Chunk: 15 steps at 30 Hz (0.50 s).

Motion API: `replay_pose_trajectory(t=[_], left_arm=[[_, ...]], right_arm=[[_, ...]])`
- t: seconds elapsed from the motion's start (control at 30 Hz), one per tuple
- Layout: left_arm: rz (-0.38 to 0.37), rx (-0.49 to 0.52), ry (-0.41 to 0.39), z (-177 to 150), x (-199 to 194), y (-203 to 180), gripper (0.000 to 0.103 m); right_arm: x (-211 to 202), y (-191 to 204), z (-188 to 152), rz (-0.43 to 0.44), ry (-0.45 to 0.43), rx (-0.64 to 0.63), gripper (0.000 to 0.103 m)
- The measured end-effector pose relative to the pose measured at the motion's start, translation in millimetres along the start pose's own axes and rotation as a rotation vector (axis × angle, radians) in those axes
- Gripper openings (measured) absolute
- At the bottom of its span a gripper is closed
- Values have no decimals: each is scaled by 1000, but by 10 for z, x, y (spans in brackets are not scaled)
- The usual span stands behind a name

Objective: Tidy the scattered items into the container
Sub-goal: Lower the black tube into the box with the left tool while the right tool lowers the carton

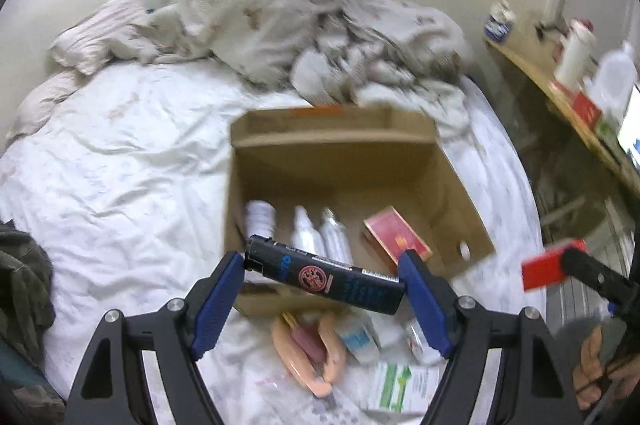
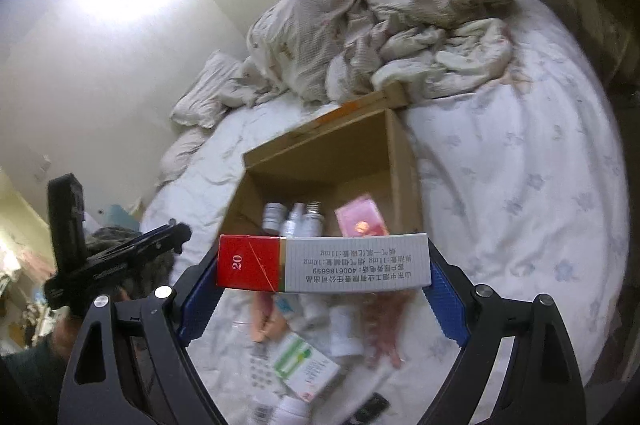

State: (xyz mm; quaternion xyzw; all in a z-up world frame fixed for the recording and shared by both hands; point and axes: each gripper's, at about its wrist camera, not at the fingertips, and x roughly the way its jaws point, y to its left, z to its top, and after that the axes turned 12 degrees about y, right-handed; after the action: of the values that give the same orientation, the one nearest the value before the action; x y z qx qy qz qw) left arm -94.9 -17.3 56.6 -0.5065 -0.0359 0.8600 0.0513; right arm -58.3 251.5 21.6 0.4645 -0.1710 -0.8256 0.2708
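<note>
Left gripper (image 1: pixel 322 275) clamped endwise on a black spray can (image 1: pixel 324 275), held level over the near rim of the cardboard box (image 1: pixel 460 213) on the bed (image 1: pixel 120 165). Right gripper (image 2: pixel 324 265) clamped on a red-and-white carton (image 2: pixel 324 262), likewise at the box's near edge. Inside the box: three white bottles (image 1: pixel 298 229) side by side and a red packet (image 1: pixel 396 233). Still loose on the sheet near the box: peach hair clip (image 1: pixel 308 353), green-and-white medicine box (image 2: pixel 304 365), small white packets (image 1: pixel 372 337).
</note>
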Motion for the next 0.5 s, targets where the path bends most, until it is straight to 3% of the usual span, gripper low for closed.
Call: replay_pose_trajectory(t=[0.1,0.23,0.37,0.5], left_arm=[[-16,-36,12,143,54,79,79],[20,-36,45,267,304,66,79],[33,-29,90,260,514,74,79],[36,-12,137,193,667,89,80]], right_arm=[[60,70,249,26,-2,5,91],[434,245,585,-28,80,-26,91],[791,268,681,20,175,-5,91],[1048,308,664,-58,263,-46,91]])
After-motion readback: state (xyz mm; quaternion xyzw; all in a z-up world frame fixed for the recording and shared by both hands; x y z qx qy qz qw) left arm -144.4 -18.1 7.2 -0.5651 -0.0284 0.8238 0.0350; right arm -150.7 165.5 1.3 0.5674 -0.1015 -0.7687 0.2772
